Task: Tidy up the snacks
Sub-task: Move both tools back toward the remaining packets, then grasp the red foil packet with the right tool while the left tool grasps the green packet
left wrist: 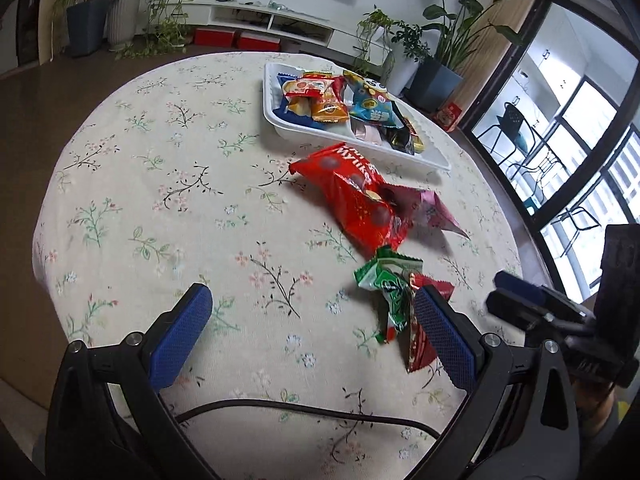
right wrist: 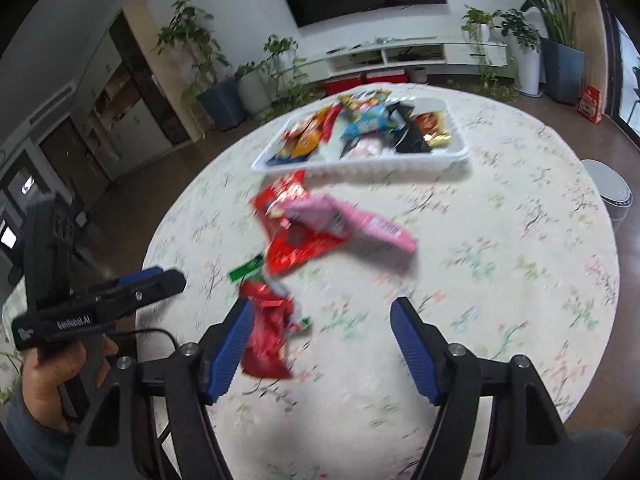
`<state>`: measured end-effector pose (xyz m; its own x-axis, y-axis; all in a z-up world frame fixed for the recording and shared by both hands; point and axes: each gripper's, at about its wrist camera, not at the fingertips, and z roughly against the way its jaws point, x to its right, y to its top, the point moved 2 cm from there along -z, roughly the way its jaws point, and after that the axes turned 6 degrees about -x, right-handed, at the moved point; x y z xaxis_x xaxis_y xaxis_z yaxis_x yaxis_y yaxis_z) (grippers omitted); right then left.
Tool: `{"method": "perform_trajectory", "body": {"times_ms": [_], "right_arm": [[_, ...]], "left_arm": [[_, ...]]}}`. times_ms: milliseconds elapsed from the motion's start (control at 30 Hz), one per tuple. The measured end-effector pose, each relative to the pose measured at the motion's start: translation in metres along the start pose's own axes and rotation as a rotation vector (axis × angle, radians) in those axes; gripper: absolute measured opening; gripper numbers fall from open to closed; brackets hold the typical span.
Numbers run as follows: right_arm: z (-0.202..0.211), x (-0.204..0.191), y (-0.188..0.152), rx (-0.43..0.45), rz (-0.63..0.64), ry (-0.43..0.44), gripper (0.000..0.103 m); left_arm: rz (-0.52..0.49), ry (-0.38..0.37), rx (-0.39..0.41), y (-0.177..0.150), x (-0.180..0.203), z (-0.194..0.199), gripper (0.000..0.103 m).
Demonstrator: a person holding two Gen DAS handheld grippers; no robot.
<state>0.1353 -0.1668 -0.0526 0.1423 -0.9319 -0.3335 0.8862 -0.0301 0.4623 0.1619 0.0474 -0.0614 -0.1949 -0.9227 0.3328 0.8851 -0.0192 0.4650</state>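
Note:
A white tray (left wrist: 280, 122) at the far side of the round table holds several snack packets; it also shows in the right wrist view (right wrist: 360, 162). A big red bag (left wrist: 354, 196) lies in front of it over a pink packet (left wrist: 434, 210); both show in the right wrist view, the red bag (right wrist: 298, 250) and the pink packet (right wrist: 378, 226). Nearer lie a green packet (left wrist: 390, 284) and a small red packet (left wrist: 420, 340), seen together in the right wrist view (right wrist: 266, 332). My left gripper (left wrist: 312, 320) is open and empty, its right finger beside these. My right gripper (right wrist: 320, 334) is open and empty over the table.
The table wears a floral cloth (left wrist: 180, 184). A black cable (left wrist: 300, 410) crosses its near edge. Potted plants (left wrist: 448, 60), a TV unit (left wrist: 272, 20) and a white bin (right wrist: 612, 194) stand around the table. The right wrist view is motion-blurred.

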Motion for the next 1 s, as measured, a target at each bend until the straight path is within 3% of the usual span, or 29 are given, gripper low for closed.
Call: {"method": "perform_trajectory", "body": {"times_ms": [133, 333, 700, 1000], "right_arm": [[-0.015, -0.022, -0.008, -0.043, 0.041, 0.005, 0.066], [-0.039, -0.037, -0.013, -0.083, 0.104, -0.056, 0.055], [-0.041, -0.021, -0.016, -0.104, 0.064, -0.074, 0.036], [-0.031, 0.003, -0.019, -0.127, 0.028, -0.162, 0.035]], "left_arm": [[-0.033, 0.021, 0.013, -0.006, 0.009, 0.007, 0.102], [-0.028, 0.025, 0.011, -0.007, 0.007, 0.012, 0.102], [-0.040, 0.038, -0.004, -0.003, 0.016, 0.006, 0.102], [-0.060, 0.084, -0.096, 0.011, 0.052, -0.031, 0.102]]}}
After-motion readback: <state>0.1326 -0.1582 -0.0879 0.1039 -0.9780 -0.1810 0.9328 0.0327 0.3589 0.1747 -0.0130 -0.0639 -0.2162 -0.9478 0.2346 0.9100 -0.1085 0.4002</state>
